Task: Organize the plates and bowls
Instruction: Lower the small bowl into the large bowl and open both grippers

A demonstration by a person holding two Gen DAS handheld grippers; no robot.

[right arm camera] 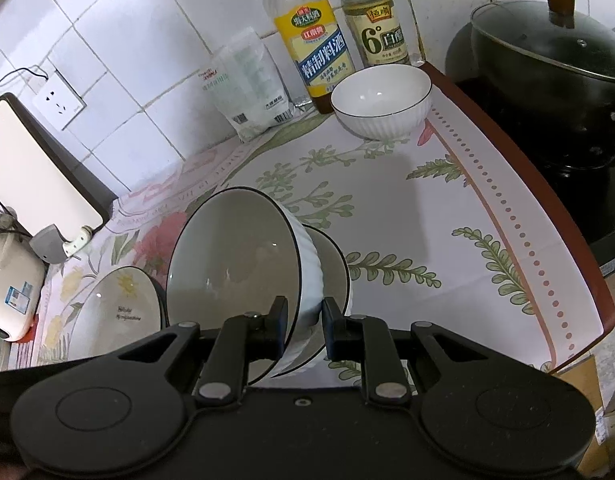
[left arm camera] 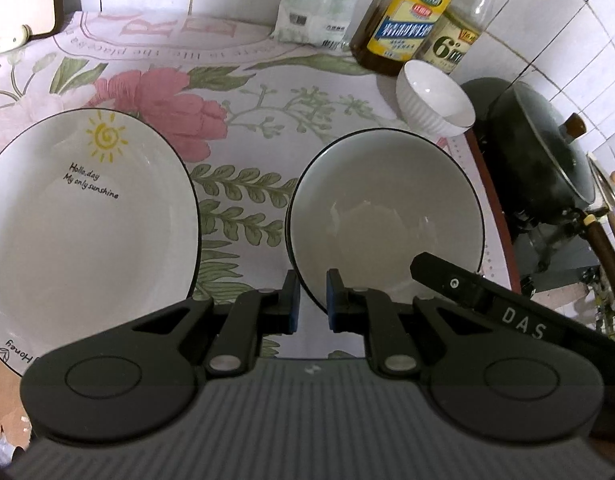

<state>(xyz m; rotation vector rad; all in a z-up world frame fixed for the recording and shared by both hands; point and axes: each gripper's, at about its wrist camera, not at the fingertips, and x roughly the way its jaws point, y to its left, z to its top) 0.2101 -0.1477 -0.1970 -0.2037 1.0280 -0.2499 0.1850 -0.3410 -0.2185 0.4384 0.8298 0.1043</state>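
The right gripper (right arm camera: pixel 303 330) is clenched on a ribbed white bowl's (right arm camera: pixel 235 256) black-edged rim. The bowl tilts, its mouth facing left. The left gripper (left arm camera: pixel 312 304) grips a plain bowl's (left arm camera: pixel 387 208) rim.

Three bowls (right arm camera: pixel 235 264) — one plate (left arm camera: pixel 87 216) — two bottles (right arm camera: pixel 311 40).

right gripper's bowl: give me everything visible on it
The ribbed bowl is white and glossy, ceramic by the look, with vertical ribs outside, a smooth pale inside and a thin dark line round the rim. It is empty and steeply tilted, its opening turned toward the camera and left. The right gripper is shut on its near rim. It hangs over the floral tablecloth, overlapping a second bowl behind it; whether they touch cannot be told.
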